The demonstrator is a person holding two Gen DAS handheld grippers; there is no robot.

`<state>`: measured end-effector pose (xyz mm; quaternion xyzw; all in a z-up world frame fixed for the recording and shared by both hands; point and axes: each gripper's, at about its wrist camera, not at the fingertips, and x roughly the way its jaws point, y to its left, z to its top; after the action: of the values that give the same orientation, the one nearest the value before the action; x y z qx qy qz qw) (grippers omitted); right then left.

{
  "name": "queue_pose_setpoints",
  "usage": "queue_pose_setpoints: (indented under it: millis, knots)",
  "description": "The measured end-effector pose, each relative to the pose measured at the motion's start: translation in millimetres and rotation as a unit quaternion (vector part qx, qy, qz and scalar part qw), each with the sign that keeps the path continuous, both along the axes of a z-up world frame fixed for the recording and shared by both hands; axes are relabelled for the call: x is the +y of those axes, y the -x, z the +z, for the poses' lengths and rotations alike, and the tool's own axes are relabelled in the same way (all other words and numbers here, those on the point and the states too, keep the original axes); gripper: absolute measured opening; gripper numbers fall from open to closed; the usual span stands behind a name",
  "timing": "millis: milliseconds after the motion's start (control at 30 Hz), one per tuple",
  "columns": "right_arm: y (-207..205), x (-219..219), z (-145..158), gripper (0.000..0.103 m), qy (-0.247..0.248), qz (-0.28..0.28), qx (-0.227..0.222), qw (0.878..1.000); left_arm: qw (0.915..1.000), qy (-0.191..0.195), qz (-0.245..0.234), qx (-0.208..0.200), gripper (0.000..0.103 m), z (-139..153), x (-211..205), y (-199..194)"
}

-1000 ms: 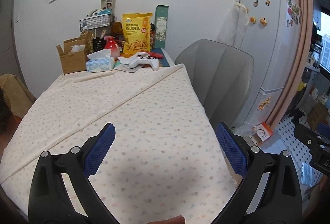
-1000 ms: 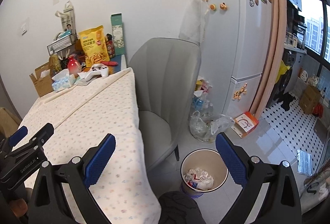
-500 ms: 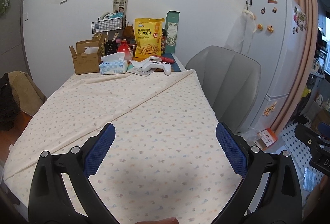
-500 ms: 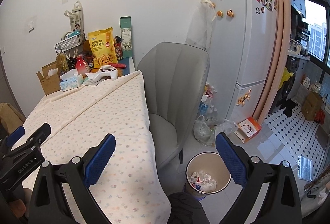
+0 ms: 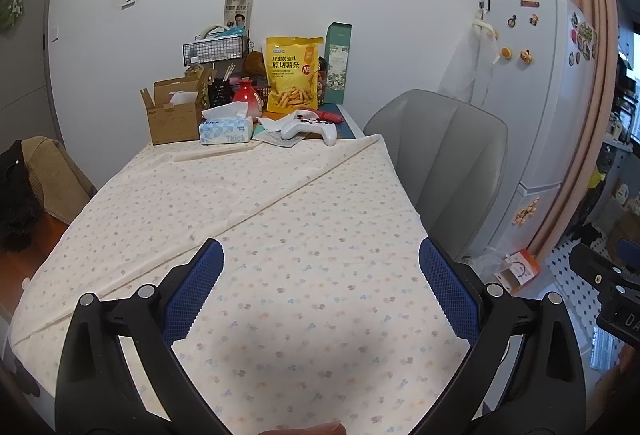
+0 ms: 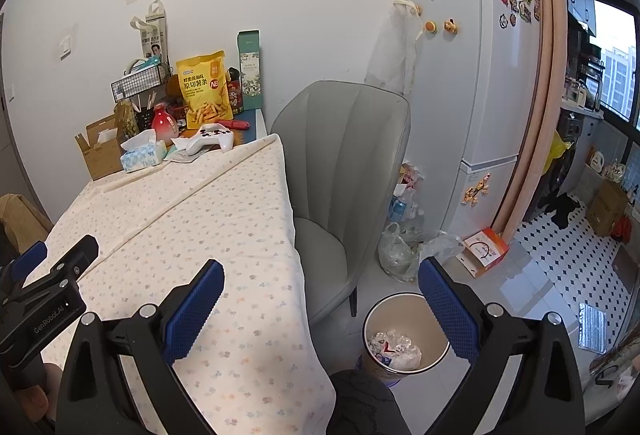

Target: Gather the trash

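A beige trash bin (image 6: 372, 319) stands on the floor by the table's right side, with crumpled wrappers (image 6: 396, 345) inside. My right gripper (image 6: 320, 289) is open and empty, above the table's edge and the bin. My left gripper (image 5: 320, 269) is open and empty, held above the near part of the flowered tablecloth (image 5: 280, 235); it also shows at the left edge of the right wrist view (image 6: 48, 275). A crumpled white paper (image 5: 276, 123) lies by the game controller (image 5: 310, 129) at the table's far end.
At the far end stand a cardboard box (image 5: 172, 115), a tissue pack (image 5: 226, 129), a red bottle (image 5: 248, 101), a yellow snack bag (image 5: 294, 75) and a green carton (image 5: 338, 63). A grey chair (image 6: 344, 171) stands right of the table. Plastic bags (image 6: 400, 251) and a fridge (image 6: 476, 83) are beyond.
Both grippers have pulled back and risen from the table, so more of the room shows. Both stay open and empty.
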<state>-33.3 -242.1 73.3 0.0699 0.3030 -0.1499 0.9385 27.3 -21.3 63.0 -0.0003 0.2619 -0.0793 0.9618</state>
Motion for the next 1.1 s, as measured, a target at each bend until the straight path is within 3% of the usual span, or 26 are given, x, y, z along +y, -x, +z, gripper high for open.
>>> queue_pose_setpoints:
  millis: [1100]
  knots:
    - [-3, 6, -11, 0.095, -0.001, 0.006, 0.008, 1.0, 0.9999, -0.004, 0.004, 0.009, 0.097, -8, 3, -5]
